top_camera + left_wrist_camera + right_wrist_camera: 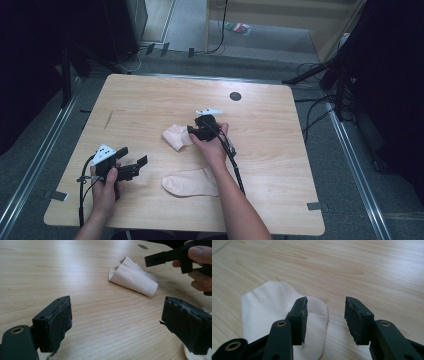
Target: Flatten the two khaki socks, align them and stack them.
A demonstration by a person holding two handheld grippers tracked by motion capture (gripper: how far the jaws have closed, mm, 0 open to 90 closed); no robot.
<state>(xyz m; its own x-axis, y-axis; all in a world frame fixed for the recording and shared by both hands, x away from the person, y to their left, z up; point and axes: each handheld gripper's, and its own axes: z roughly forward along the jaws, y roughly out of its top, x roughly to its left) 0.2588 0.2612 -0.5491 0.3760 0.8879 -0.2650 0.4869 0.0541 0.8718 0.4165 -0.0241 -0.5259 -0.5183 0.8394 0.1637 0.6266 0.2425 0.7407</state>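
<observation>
Two pale socks lie on the desk (pixel 150 100). The folded sock (pixel 176 136) sits near the middle. The flat sock (pixel 192 183) lies nearer the person, long side running left to right.

The right hand-held gripper (pixel 192 130) is right at the folded sock's right end. Its jaws are spread apart, and in the right gripper view one jaw is over the sock (pixel 262 315) while the other is over bare wood. It pinches nothing yet.

The left hand-held gripper (pixel 134 161) hovers well to the left, jaws spread wide and holding nothing. The folded sock (pixel 132 277) lies far and right of it, so the right hand is much nearer and looks set to grab.
</observation>
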